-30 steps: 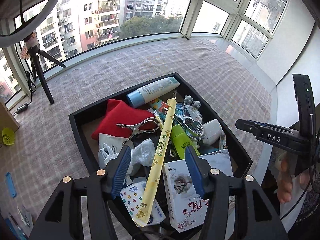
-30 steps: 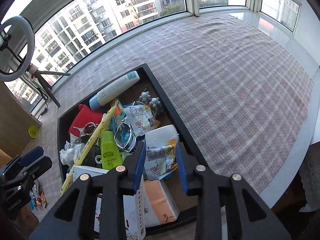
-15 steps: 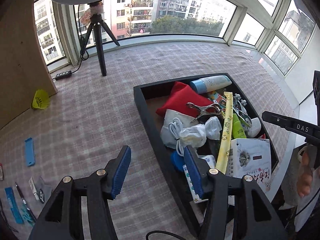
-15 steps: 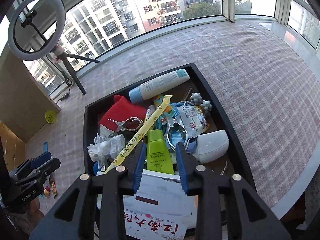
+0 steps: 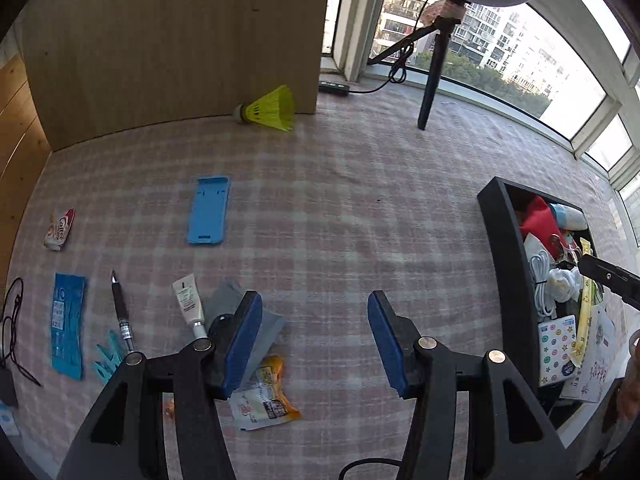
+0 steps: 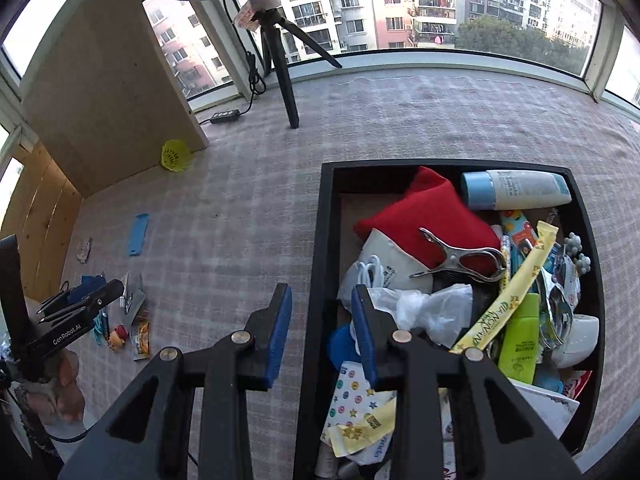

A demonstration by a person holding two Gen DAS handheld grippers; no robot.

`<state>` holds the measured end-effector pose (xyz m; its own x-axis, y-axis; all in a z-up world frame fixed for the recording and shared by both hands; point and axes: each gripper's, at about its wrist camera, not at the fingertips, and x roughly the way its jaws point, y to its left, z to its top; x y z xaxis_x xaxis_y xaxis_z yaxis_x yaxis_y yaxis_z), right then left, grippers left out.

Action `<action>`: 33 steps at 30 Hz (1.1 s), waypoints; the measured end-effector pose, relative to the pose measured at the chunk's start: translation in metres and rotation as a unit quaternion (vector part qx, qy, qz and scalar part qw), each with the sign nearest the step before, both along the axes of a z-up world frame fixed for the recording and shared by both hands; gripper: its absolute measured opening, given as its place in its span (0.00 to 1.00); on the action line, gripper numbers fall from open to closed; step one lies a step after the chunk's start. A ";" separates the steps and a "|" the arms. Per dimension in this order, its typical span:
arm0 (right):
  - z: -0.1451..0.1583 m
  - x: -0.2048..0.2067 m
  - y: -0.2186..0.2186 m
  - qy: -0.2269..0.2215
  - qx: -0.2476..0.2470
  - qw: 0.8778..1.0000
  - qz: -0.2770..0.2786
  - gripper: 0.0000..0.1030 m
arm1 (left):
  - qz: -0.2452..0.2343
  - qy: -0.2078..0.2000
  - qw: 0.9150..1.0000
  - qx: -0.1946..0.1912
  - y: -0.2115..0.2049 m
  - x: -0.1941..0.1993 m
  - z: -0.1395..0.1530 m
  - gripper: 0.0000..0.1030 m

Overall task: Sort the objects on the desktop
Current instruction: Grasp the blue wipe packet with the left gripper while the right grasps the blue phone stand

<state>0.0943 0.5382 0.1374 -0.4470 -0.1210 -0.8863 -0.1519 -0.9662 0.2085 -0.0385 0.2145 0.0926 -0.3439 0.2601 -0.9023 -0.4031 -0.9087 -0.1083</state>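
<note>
Work surface: a wide table covered with a pink-and-grey plaid cloth (image 5: 340, 208), set in a bay of curved windows (image 6: 420, 8) looking onto apartment blocks and trees. A bare wooden board (image 5: 168, 40) stands upright at the far left; a ring light on a black tripod (image 6: 284, 80) stands on the cloth near the glass, with a power strip (image 6: 226, 115) and cable beside it.

Left gripper (image 5: 316, 340): blue-padded jaws stand wide apart, nothing between them, hovering over bare cloth. Its left finger overlaps a grey pouch (image 5: 264, 328) in the view; contact cannot be told.

Right gripper (image 6: 322, 336): jaws are opening, nothing held. They straddle the left wall of the black tray (image 6: 316, 264), one finger over cloth, the other over the tray's contents.

Unsorted items, loose on the cloth at the left: yellow shuttlecock (image 5: 272, 109) against the board, blue phone case (image 5: 209, 210), small red-and-white sachet (image 5: 59, 229), blue packet (image 5: 68, 328), pen (image 5: 121, 312), small white tube (image 5: 189, 302), orange snack wrapper (image 5: 262, 396), teal clip (image 5: 107, 358).

Tray contents, heaped: red cloth pouch (image 6: 432, 216), blue-capped white tube (image 6: 516, 190), metal clamp (image 6: 460, 260), yellow star-print stick pack (image 6: 508, 296), green bottle (image 6: 520, 340), white cable (image 6: 368, 272), crumpled clear plastic (image 6: 424, 308).
</note>
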 end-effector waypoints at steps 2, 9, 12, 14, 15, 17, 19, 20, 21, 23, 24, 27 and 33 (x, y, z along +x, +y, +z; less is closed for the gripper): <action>-0.002 -0.014 -0.021 -0.002 -0.001 1.000 0.022 0.35 | 0.024 -0.006 1.000 0.000 -0.021 -0.008 -0.006 0.50; -0.011 -0.059 -0.104 -0.015 -0.001 0.995 0.094 0.44 | 0.088 -0.011 0.996 -0.021 -0.093 -0.029 -0.021 0.52; -0.016 -0.076 -0.134 -0.020 -0.009 0.993 0.115 0.51 | 0.117 -0.012 0.992 -0.035 -0.128 -0.038 -0.029 0.56; -0.019 -0.087 -0.153 -0.024 -0.016 0.992 0.125 0.52 | 0.138 -0.017 0.990 -0.039 -0.151 -0.043 -0.034 0.59; -0.021 -0.093 -0.162 -0.026 -0.018 0.991 0.129 0.52 | 0.145 -0.021 0.988 -0.040 -0.162 -0.046 -0.036 0.60; -0.026 -0.104 -0.179 -0.031 -0.023 0.990 0.136 0.53 | 0.156 -0.024 0.986 -0.050 -0.183 -0.053 -0.042 0.62; -0.032 -0.116 -0.198 -0.038 -0.025 0.989 0.143 0.53 | 0.160 -0.024 0.985 -0.060 -0.197 -0.055 -0.048 0.64; -0.035 -0.122 -0.207 -0.043 -0.029 0.988 0.146 0.53 | 0.159 -0.025 0.985 -0.063 -0.204 -0.057 -0.050 0.65; -0.038 -0.129 -0.216 -0.048 -0.033 0.987 0.149 0.54 | 0.158 -0.028 0.985 -0.064 -0.210 -0.058 -0.053 0.68; -0.046 -0.143 -0.232 -0.059 -0.029 0.986 0.150 0.54 | 0.157 -0.033 0.985 -0.064 -0.219 -0.061 -0.057 0.70; -0.050 -0.151 -0.240 -0.064 -0.024 0.986 0.150 0.55 | 0.155 -0.035 0.985 -0.065 -0.223 -0.062 -0.059 0.70; -0.062 -0.170 -0.259 -0.080 -0.022 0.986 0.146 0.55 | 0.153 -0.033 0.985 -0.069 -0.233 -0.067 -0.064 0.71; -0.087 -0.202 -0.284 -0.119 -0.018 0.984 0.135 0.55 | 0.142 -0.042 0.986 -0.079 -0.240 -0.077 -0.076 0.71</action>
